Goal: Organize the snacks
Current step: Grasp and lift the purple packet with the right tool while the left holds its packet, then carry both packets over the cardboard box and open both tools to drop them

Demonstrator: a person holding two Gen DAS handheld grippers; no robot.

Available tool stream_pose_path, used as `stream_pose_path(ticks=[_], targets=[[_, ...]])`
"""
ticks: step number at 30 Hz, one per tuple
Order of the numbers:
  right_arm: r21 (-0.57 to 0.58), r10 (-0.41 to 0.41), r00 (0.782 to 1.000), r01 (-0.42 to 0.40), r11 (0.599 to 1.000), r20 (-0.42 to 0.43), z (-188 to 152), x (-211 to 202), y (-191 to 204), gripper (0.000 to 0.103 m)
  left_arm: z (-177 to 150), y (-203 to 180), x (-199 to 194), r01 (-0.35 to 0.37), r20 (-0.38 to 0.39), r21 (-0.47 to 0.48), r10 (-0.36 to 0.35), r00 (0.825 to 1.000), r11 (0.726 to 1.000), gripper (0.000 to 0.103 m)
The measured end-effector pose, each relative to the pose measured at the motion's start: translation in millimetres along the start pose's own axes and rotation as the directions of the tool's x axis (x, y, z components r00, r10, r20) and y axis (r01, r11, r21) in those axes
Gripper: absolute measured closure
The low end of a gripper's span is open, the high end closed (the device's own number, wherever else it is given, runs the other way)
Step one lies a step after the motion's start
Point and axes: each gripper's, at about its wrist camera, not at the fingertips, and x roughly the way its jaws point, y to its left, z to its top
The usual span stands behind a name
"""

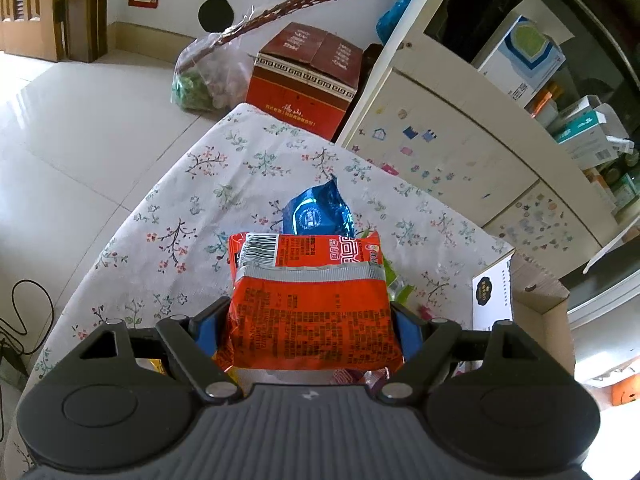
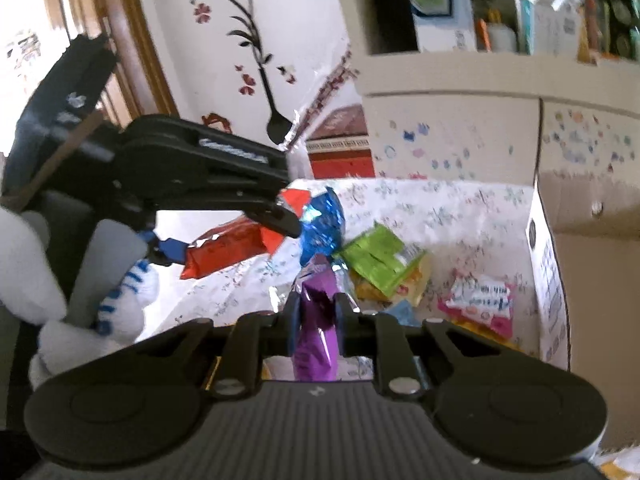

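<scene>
Foil crinkles: my left gripper [image 1: 310, 326] spans the light red packet [image 1: 312, 312] sideways, my right gripper [image 2: 316, 312] pinches a slippery purple sachet [image 2: 316, 332] mid-body.

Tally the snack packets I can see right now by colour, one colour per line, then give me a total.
Red: 1, the red packet in the left gripper
Purple: 1, the purple packet in the right gripper
Blue: 1, the blue packet
Green: 1, the green packet
Pink and white: 1, the pink packet
Total: 5 clearly countable; yellowish wrappers under the green one are too hidden to count.
</scene>
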Motion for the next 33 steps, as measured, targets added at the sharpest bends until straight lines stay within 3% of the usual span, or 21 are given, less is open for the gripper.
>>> stream_pose_path(ticks=[17,33], targets=[[0.036,-0.044,0.988,0.040,0.999,0.146,29,-40,-9,0.088,5,-21,-26,0.057,0.069,0.023,-0.059,0.996,0.998,0.018],[0.138,-0.195,0.938,0.161,0.977,0.285,54,-115,-68,0.088,-6,-85,-37,0.163,0.103,0.130,-0.177,0.979,0.978,0.018]])
